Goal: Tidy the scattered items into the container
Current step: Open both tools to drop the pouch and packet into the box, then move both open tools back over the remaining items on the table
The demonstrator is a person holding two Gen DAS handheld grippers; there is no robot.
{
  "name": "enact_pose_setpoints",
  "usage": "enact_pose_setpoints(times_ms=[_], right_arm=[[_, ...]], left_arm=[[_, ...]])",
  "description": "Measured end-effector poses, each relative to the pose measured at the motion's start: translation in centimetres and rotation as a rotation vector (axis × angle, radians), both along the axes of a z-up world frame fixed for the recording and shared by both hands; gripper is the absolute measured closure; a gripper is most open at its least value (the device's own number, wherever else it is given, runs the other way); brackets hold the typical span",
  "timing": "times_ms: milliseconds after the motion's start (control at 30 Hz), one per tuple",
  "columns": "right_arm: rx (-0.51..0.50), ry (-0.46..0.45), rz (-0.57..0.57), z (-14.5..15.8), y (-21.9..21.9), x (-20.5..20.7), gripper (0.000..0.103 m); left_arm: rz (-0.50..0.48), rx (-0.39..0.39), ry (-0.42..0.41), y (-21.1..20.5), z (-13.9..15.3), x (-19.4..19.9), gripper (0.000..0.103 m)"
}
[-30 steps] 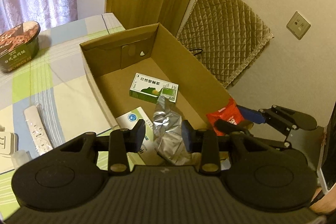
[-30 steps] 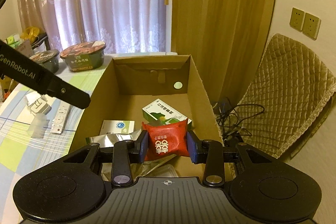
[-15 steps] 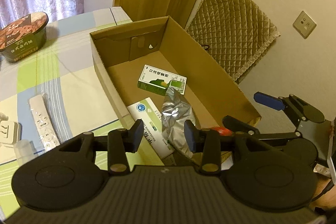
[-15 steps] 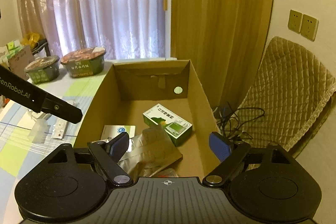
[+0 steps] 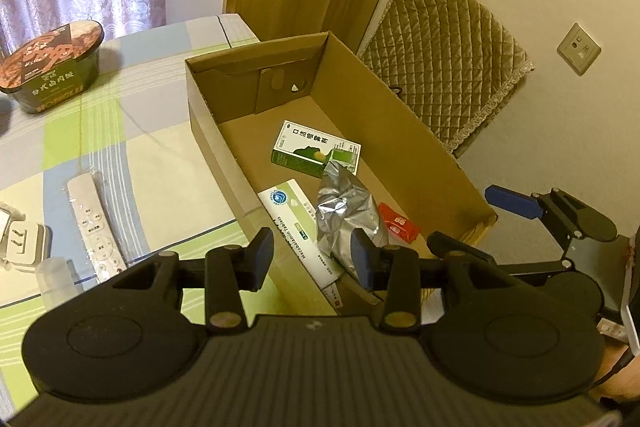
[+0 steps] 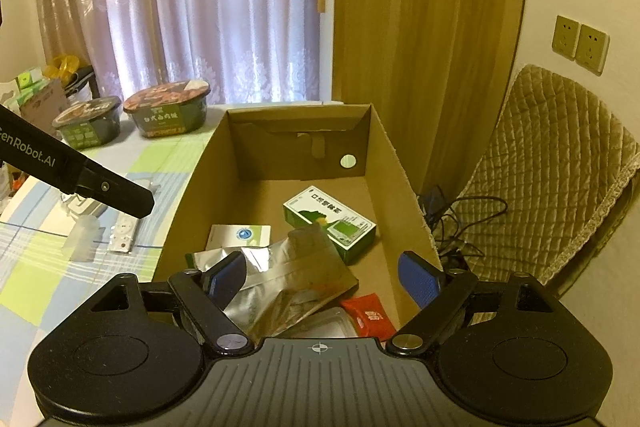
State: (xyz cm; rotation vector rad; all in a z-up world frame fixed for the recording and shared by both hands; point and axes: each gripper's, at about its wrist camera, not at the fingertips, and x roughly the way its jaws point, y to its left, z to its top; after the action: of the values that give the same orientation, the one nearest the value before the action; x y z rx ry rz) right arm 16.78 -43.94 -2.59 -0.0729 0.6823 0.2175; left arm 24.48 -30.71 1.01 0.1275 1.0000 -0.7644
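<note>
Left of the cardboard box (image 5: 216, 147) in the left wrist view, a white remote (image 5: 94, 223) lies on the surface, long axis running away; the left gripper (image 5: 312, 255), fingers spread and empty, is nearer.

Over the box in the right wrist view, the right gripper (image 6: 324, 277) gapes wide, empty; a red packet (image 6: 370, 315) lies inside, partly hidden beside the foil bag (image 6: 288, 287).

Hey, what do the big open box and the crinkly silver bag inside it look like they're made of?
The box looks like brown corrugated cardboard: matte walls with raw cut edges. The silver bag looks like metallised foil or foil-laminated plastic: shiny, creased, with a flat sealed seam.
</note>
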Motion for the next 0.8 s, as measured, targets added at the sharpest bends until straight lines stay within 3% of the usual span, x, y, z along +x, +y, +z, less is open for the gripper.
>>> enact_pose_setpoints(times_ms=[633,800], right_arm=[[-0.018,-0.018,0.042,1.9,3.2,-1.7,0.015],[-0.021,-0.027,0.062,2.5,4.7,-2.4,0.015]], left_arm=[[0.05,-0.01,-0.016,4.7,1.5,-1.3,0.062],[0.075,-0.011,-0.019,7.0,1.7,-2.0,0.057]])
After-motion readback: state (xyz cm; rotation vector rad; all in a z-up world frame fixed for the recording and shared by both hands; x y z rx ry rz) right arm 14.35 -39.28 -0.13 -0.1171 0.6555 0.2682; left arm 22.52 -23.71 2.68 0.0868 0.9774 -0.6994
